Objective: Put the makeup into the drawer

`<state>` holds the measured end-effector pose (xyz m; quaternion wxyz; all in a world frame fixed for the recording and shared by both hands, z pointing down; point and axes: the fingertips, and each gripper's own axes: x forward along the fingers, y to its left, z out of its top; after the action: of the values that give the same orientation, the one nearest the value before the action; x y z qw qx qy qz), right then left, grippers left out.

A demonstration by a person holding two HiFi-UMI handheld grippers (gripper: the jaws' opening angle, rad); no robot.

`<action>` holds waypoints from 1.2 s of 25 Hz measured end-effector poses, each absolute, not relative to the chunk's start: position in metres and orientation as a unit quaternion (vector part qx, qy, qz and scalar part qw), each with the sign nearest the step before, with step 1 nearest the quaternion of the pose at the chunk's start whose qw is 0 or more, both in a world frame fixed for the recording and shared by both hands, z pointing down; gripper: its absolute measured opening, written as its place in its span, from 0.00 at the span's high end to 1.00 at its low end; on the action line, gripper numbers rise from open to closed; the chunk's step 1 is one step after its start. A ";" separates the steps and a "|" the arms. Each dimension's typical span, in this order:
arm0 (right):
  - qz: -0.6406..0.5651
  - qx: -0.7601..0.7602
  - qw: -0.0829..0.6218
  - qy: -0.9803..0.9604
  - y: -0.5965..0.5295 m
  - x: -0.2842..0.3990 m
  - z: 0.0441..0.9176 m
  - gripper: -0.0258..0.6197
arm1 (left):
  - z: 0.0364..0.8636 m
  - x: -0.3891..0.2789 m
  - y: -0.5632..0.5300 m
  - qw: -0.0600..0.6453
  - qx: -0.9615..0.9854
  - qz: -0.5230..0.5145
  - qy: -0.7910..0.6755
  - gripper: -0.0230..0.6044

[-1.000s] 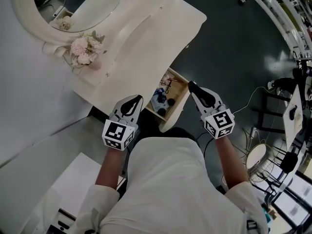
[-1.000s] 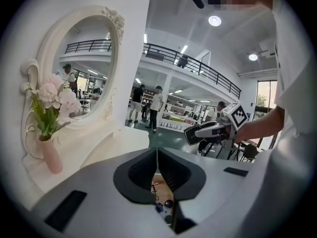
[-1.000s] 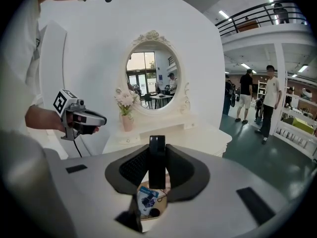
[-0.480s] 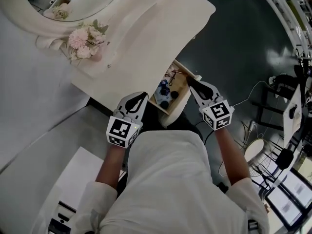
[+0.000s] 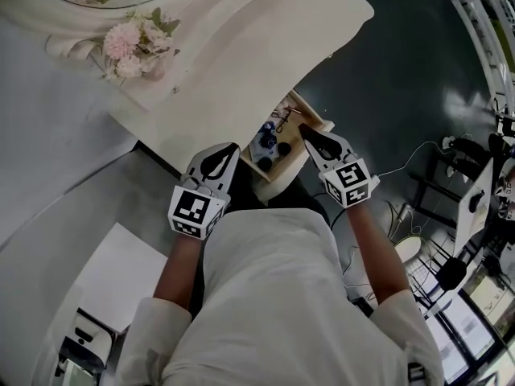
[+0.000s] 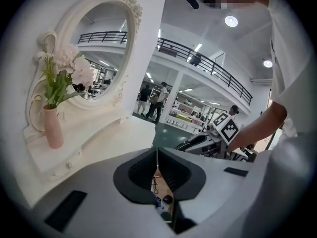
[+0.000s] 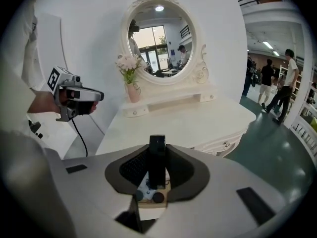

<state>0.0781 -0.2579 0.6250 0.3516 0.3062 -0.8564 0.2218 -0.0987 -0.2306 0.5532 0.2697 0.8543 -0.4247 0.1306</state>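
Observation:
The white dressing table's wooden drawer (image 5: 315,119) stands pulled out, with a blue item (image 5: 268,139) and small dark round pieces (image 5: 283,147) inside. My right gripper (image 5: 304,129) hangs over the drawer's right front part, shut on a slim black makeup stick (image 7: 157,145) that stands upright between its pads (image 7: 181,167). Under the stick the drawer's contents (image 7: 152,196) show. My left gripper (image 5: 232,148) hovers left of the drawer at the table's edge. Its jaws (image 6: 157,152) meet at the tips with nothing between them.
The tabletop (image 5: 241,47) carries an oval mirror (image 7: 158,36) and a pink vase of flowers (image 5: 129,43) on a raised shelf. A white box (image 5: 96,296) sits on the floor at lower left, cables (image 5: 402,167) trail right. People walk in the hall (image 7: 282,88) behind.
Both grippers have sunk lower. The right one, still gripping the black stick, came down and left from beside the drawer to over its front right part.

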 end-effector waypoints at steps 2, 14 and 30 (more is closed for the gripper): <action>0.226 0.292 0.359 -0.857 -0.257 0.077 0.636 0.80 | 0.558 -0.095 -0.229 0.274 0.850 0.130 -0.430 0.92; 0.239 0.199 0.409 -0.858 -0.253 0.075 0.709 0.80 | 0.592 -0.067 -0.216 0.288 0.831 0.141 -0.454 0.92; 0.217 0.090 0.469 -0.851 -0.260 0.060 0.791 0.80 | 0.649 -0.045 -0.197 0.330 0.794 0.151 -0.488 0.92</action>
<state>0.0603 -0.2599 0.7912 0.4694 0.0896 -0.8511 0.2173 -0.0448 -0.1974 0.6489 0.3302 0.7938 -0.4880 0.1505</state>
